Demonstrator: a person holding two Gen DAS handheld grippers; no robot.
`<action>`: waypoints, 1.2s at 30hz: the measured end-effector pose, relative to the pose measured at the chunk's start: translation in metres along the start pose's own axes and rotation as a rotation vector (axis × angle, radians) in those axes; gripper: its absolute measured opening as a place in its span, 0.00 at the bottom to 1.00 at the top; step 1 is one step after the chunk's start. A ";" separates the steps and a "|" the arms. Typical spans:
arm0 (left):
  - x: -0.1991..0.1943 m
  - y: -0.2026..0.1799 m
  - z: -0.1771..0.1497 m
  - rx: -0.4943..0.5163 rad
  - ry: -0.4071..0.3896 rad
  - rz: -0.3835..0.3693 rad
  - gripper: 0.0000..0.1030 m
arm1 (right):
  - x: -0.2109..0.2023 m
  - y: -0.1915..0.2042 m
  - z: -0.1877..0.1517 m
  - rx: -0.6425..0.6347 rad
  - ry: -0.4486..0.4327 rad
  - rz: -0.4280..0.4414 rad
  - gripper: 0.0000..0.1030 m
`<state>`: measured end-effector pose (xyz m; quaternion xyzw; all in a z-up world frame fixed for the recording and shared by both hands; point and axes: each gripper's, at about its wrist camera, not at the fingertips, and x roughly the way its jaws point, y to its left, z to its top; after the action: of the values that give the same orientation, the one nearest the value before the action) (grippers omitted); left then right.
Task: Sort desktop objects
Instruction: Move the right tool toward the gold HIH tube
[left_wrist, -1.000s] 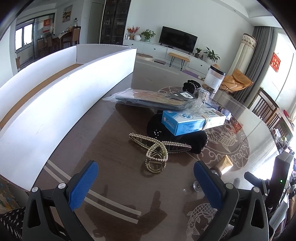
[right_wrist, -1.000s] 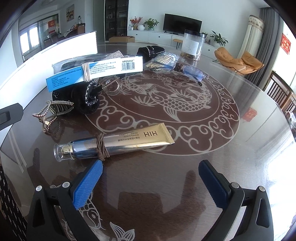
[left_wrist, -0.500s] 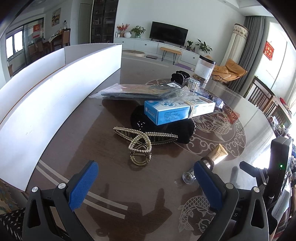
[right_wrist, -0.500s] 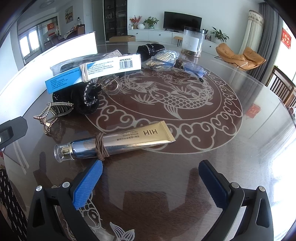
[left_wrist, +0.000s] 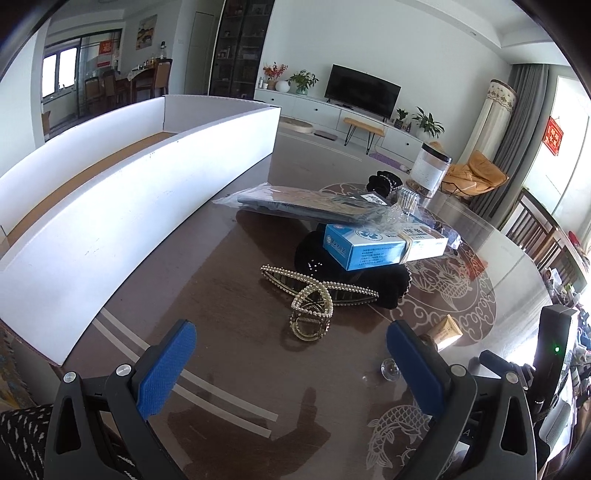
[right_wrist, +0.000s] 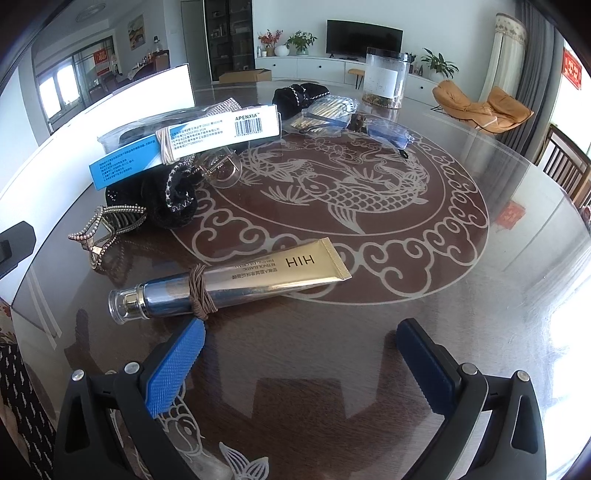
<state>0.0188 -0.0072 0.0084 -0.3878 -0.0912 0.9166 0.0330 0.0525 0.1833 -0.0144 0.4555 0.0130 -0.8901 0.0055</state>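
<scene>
1. Left gripper (left_wrist: 291, 345) spread wide, empty, hovering over the worktop (left_wrist: 229, 354); the pearl clip (left_wrist: 314, 299) lies just ahead between its fingers.
2. Right gripper (right_wrist: 301, 341) wide apart too, holding nothing; its left fingertip (right_wrist: 192, 334) sits just beside the tube (right_wrist: 229, 282).
3. Blue box (left_wrist: 380, 245) rests atop the black scrunchie (left_wrist: 388, 284).
4. White tray (left_wrist: 110, 199) stands left.

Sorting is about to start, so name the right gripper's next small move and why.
Probably ease the right gripper forward and down over the gold cream tube: the gripper is open and empty, and the tube lies just ahead of it, apart from the pile, with a hair tie wrapped around it.
</scene>
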 end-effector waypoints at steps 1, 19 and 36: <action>0.000 0.000 -0.001 0.002 -0.001 0.005 1.00 | 0.000 0.000 0.000 0.000 0.000 0.001 1.00; 0.006 0.000 -0.006 0.011 0.023 0.074 1.00 | 0.009 -0.034 0.014 0.154 0.010 -0.109 1.00; 0.004 0.007 -0.007 -0.014 0.029 0.085 1.00 | 0.014 0.016 0.046 0.136 -0.006 0.059 1.00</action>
<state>0.0209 -0.0130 -0.0003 -0.4046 -0.0807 0.9109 -0.0073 0.0070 0.1661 0.0008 0.4524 -0.0609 -0.8897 0.0009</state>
